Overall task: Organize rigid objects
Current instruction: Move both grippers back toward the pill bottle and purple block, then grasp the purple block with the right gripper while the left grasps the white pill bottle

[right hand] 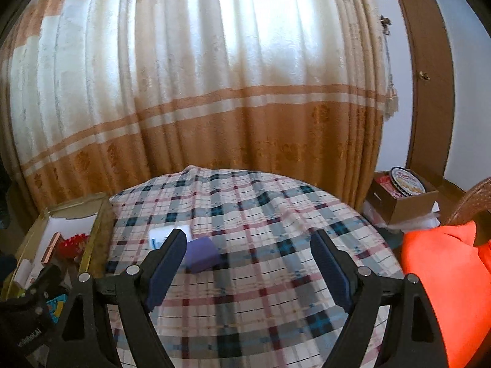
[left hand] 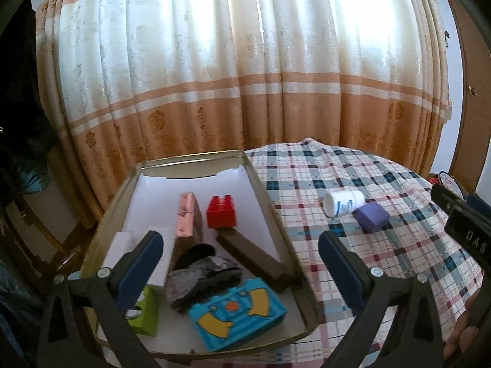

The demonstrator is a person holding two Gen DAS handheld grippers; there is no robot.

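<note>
The left gripper hung with its jaws wide and empty over the near end of the tin tray, which lay at the left edge of the checked surface and held a red brick, a pink block, a brown bar and a blue card box. The right gripper also stood wide, gripping nothing. Beyond it, right of the tray, a white bottle lay on its side touching a purple block
</note>
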